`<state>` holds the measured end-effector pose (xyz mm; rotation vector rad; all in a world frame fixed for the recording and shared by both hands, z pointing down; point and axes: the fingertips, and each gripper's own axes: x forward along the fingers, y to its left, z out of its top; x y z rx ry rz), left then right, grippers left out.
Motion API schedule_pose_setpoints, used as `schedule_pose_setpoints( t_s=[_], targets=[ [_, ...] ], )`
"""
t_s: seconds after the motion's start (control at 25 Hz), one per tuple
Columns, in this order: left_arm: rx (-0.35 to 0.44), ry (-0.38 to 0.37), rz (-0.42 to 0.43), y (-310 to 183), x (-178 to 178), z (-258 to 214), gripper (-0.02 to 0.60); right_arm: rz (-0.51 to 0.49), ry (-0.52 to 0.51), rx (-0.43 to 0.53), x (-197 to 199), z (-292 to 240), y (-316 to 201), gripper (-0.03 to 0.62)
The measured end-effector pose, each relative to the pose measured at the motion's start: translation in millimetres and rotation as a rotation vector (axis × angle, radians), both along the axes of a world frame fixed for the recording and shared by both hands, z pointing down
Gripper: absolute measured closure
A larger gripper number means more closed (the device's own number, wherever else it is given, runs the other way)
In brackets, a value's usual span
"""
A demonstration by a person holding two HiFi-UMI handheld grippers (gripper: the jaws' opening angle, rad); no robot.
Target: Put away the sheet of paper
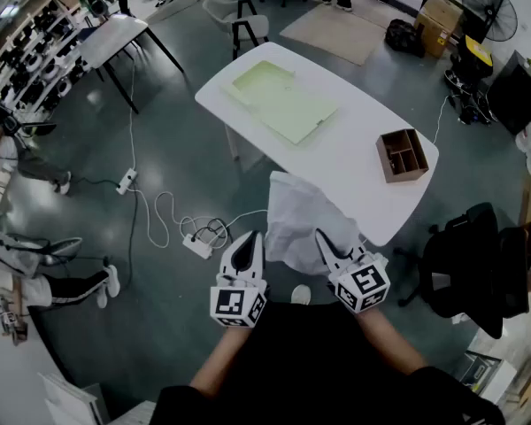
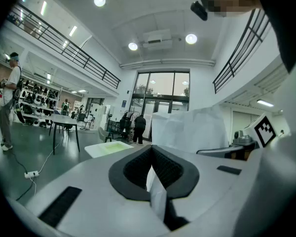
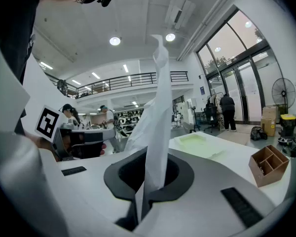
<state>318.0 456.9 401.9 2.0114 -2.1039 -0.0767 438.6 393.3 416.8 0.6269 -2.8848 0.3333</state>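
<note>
Both the left gripper and the right gripper have fingers clamped on the sheet of paper.

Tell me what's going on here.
A person holds a sheet of paper up with both tools. The left tongs and the right tongs are each shut on its near edge. The paper stands up in the air at the near end of the white table. On the table lie an open pale green folder and a brown box with compartments. The paper is not yet put away.
</note>
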Motion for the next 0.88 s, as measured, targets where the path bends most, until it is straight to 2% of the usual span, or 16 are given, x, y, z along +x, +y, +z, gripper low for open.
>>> schedule_pose_setpoints(
  t_s=[0.32, 0.56, 0.88],
  targets=[
    [0.008, 0.005, -0.005, -1.9, 3.6, -1.5, 0.578, 0.007, 0.010, 0.001, 6.1, 4.1, -6.0, 0.595],
    [0.000, -0.022, -0.016, -5.1, 5.4, -3.3, 0.578, -0.009, -0.022, -0.017, 8.9, 2.6, -12.3, 0.595],
    [-0.040, -0.025, -0.087, 5.2, -14.6, 8.9, 0.578, -0.067, -0.027, -0.045, -9.6, 12.9, -16.6, 0.595]
  ],
)
